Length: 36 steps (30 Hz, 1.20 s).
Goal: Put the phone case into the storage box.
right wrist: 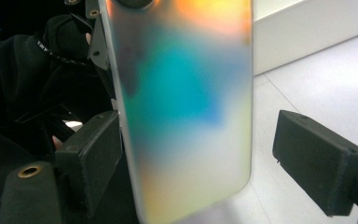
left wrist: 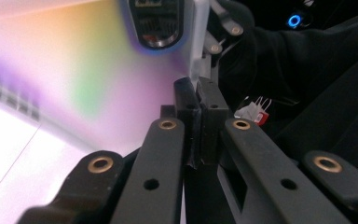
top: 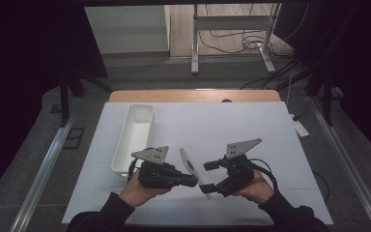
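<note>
A phone with a shimmering, rainbow-tinted back (top: 188, 162) is held on edge just above the white table, between the two grippers. My left gripper (top: 194, 180) comes in from the left. Its jaws are shut on the phone's thin edge (left wrist: 196, 79), and the back (left wrist: 121, 70) fills the space to their left. My right gripper (top: 208, 177) faces it from the right with its jaws spread. The phone's back (right wrist: 182, 116) stands between them, close against the left pad (right wrist: 91, 156), while the right pad (right wrist: 317, 158) stands clear of it.
A long white tray (top: 125, 145) lies on the white table cover (top: 251, 125), left of the left hand; its wall also appears behind the phone (right wrist: 298, 42). A wooden table edge (top: 193, 95) runs along the back. Dark sleeves come in from the near edge.
</note>
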{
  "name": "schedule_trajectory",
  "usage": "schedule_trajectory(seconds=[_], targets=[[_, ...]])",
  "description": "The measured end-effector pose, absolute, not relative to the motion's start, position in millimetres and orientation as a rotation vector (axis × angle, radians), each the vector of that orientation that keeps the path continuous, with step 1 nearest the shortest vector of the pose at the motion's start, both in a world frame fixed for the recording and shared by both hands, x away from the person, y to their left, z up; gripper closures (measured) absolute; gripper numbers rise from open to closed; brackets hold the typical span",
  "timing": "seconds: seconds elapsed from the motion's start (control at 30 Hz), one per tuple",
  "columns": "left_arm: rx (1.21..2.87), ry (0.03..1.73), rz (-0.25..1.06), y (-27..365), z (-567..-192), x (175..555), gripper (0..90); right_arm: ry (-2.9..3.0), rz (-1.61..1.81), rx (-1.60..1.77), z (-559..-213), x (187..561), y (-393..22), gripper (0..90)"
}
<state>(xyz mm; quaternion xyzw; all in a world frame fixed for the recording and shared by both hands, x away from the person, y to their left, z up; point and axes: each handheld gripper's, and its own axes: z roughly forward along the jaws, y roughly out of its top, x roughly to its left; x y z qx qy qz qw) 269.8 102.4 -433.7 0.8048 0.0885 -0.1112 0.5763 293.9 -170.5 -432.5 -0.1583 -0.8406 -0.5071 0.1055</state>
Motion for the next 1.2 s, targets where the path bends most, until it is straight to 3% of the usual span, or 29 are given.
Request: schedule_trajectory(seconds=[0.63,1.2], targets=[[1.933,0.281,-0.201,106.8,-434.2,272.0,88.0,-2.569,-1.439,-0.512,-435.7,296.5,-173.9,12.7],[1.957,0.321,-0.153,110.4,-434.2,272.6,88.0,-2.795,-1.358,-0.541,-439.1,291.7,-172.9,3.0]])
